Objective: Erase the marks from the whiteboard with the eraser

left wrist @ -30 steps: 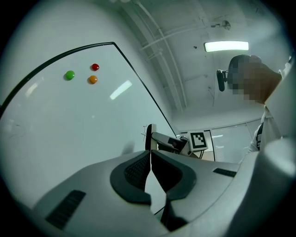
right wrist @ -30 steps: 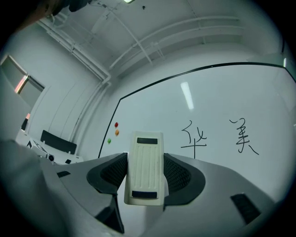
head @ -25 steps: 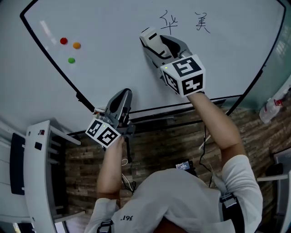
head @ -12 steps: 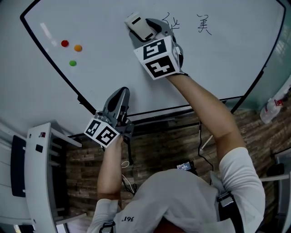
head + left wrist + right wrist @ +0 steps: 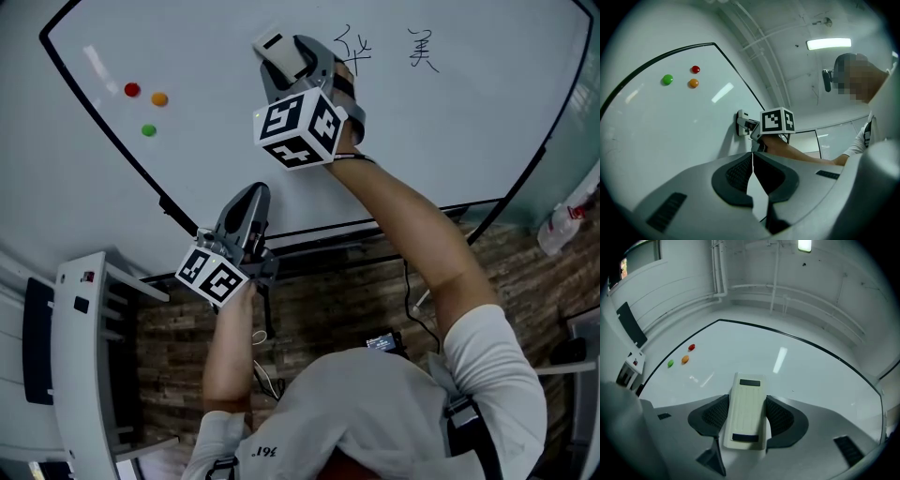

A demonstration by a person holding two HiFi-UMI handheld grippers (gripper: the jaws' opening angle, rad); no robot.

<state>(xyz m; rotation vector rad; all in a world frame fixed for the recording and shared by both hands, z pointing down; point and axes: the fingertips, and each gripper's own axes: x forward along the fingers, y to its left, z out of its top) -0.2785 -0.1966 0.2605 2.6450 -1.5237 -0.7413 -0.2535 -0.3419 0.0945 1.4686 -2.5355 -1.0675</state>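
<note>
Evidently the eraser (image 5: 281, 52) is a light, stiff plastic block, best pinched across its long sides. The right gripper (image 5: 746, 420) has it clamped that way, flat against the whiteboard (image 5: 234, 141), just left of the written marks (image 5: 417, 47). The left gripper (image 5: 752, 173) hangs by the lower frame, jaws together and empty. The board looks smooth and glossy; the floor is wood-patterned.
</note>
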